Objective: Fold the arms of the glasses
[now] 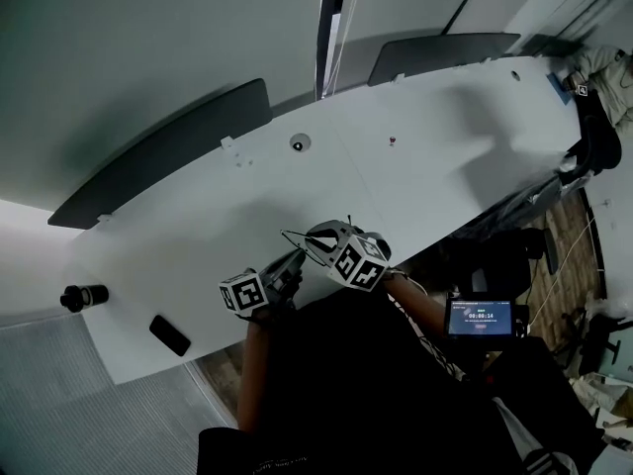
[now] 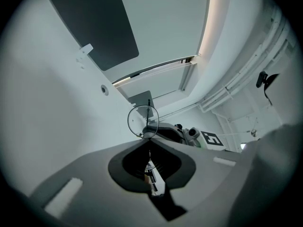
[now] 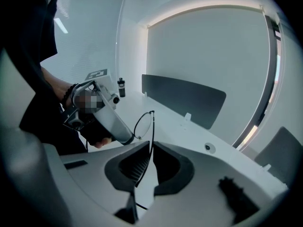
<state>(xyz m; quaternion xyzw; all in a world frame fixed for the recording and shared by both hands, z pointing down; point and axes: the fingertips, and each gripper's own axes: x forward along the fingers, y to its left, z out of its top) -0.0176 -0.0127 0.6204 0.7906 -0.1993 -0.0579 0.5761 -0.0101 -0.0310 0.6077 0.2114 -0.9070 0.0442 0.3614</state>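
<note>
While my left gripper pinches the glasses, my right gripper, clamped on one arm, should swing inward gently.

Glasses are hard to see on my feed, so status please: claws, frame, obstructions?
Left claw shut on glasses by the lens. Right claw shut on one arm. Held above table edge; black bottle far aside.
</note>
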